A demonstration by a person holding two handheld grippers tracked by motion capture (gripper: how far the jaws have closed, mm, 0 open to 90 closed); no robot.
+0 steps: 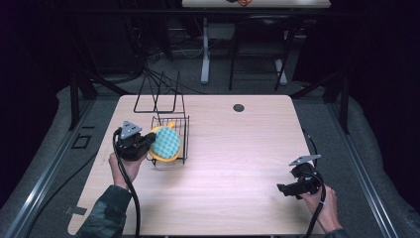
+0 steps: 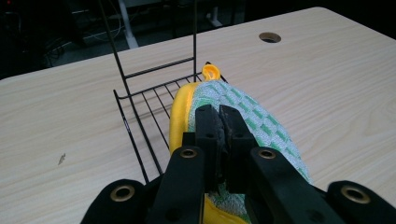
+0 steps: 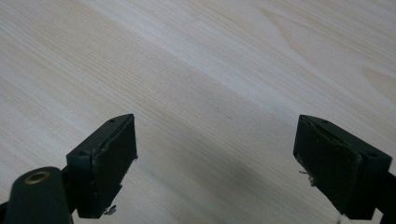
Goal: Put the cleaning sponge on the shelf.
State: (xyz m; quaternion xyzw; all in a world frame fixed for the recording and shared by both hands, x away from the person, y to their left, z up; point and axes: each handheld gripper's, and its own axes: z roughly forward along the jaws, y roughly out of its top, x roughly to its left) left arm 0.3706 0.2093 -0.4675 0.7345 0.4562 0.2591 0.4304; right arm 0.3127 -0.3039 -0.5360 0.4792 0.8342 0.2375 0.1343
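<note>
Hand-held gripper [image 2: 219,122] clamped on green-yellow mitt [image 2: 261,123], wire rack [image 2: 140,100], wooden table [image 2: 336,84]

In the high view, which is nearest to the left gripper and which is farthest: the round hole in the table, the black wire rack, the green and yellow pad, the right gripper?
1. Green and yellow pad: clamped in the left gripper.
2. Black wire rack: just behind the pad.
3. Round hole: far side, toward the middle.
4. Right gripper: near right corner, jaws open.

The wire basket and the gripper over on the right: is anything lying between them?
Nothing: the high view shows bare table between the wire basket and the right gripper.
</note>
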